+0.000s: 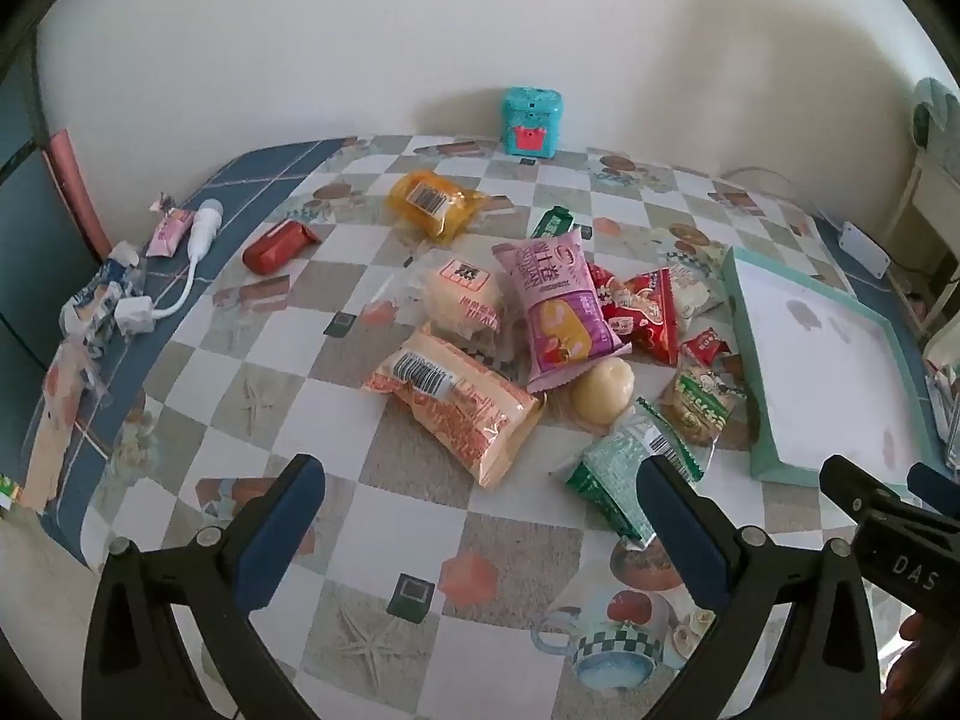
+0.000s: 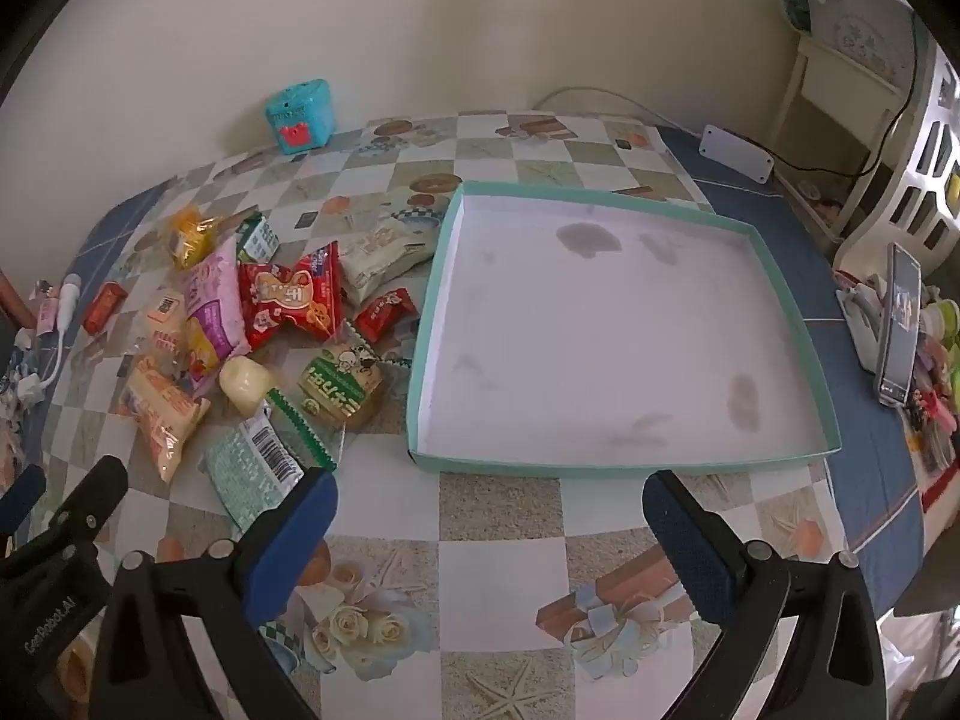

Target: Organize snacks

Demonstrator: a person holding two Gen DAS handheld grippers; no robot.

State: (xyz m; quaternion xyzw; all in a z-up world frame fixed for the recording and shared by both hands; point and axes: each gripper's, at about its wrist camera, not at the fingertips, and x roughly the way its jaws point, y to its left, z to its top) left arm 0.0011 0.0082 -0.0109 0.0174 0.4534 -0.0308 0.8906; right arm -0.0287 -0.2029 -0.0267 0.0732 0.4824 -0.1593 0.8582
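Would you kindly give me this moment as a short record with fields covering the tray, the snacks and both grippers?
tray: teal tray, white inside with a few stains, no snacks in it
snacks: loose pile on the checked tablecloth, left of the tray in the right wrist view
nearest snack: green packet, barcode up
topmost: pink packet, lying over other packets
left gripper: open, holding nothing
right gripper: open, holding nothing
progress: sorting not yet begun

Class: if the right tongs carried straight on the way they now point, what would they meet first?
Probably the bare tablecloth just short of the teal tray; the open right tongs hold nothing. Depth is uncertain.
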